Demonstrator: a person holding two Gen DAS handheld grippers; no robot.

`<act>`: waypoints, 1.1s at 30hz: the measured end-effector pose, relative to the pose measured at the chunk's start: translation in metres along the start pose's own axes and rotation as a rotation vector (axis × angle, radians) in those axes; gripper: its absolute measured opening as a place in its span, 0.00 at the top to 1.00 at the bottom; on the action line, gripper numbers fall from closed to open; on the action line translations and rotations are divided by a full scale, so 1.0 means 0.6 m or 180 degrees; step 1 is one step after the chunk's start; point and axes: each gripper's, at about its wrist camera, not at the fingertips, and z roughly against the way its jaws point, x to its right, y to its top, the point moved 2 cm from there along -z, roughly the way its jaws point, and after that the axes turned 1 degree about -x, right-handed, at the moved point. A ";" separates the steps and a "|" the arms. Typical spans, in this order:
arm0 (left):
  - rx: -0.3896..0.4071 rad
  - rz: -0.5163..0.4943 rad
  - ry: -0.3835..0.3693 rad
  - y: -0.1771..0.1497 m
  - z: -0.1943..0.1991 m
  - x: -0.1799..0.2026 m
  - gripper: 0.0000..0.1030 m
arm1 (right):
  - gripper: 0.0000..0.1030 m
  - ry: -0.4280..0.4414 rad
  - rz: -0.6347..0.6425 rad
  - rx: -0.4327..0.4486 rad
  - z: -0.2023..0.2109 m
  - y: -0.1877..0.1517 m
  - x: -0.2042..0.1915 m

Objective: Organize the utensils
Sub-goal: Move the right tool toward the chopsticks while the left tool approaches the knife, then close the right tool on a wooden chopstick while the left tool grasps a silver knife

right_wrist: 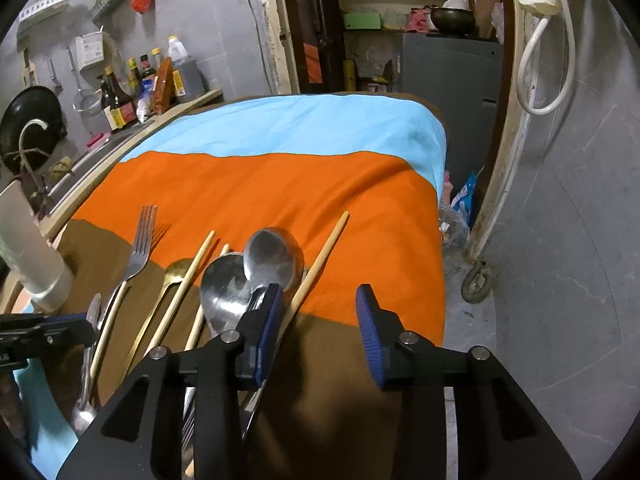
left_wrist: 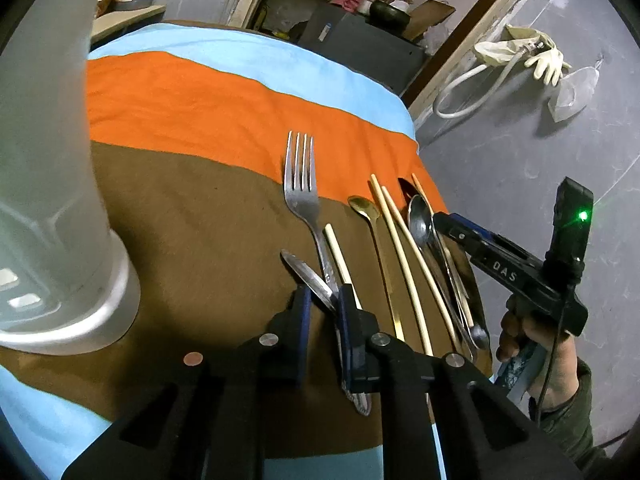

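Observation:
Utensils lie side by side on a brown, orange and blue cloth (left_wrist: 200,112). My left gripper (left_wrist: 323,304) is nearly closed, its pads on a flat steel table knife (left_wrist: 308,276) that crosses the narrow gap. Just beyond it are a fork (left_wrist: 300,184) and a pale chopstick (left_wrist: 338,256). To the right lie a gold spoon (left_wrist: 362,206), more chopsticks (left_wrist: 400,248) and steel spoons (left_wrist: 420,216). My right gripper (right_wrist: 320,312) stands open over the cloth. One chopstick (right_wrist: 320,256) lies in its gap near the left pad, untouched. Two steel spoons (right_wrist: 270,256) sit just left of it.
A tall translucent white container (left_wrist: 60,200) stands on the cloth at the left. Beyond the cloth's left side is a counter with bottles (right_wrist: 120,100) and a dark pan (right_wrist: 32,120). The table's right edge drops to a grey floor (right_wrist: 560,280). A hand (left_wrist: 536,344) holds the right gripper.

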 end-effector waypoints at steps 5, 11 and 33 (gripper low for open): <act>0.0012 -0.0022 -0.0018 -0.003 -0.009 0.012 0.91 | 0.74 0.0080 -0.0161 -0.0054 -0.016 0.020 0.016; -0.0049 0.0005 -0.0056 0.006 -0.020 0.017 0.90 | 0.75 0.0114 -0.0282 -0.0231 -0.053 0.045 0.024; 0.0323 -0.0225 -0.0272 0.001 0.029 0.052 0.97 | 0.97 0.0514 -0.0767 -0.0220 -0.023 0.050 0.029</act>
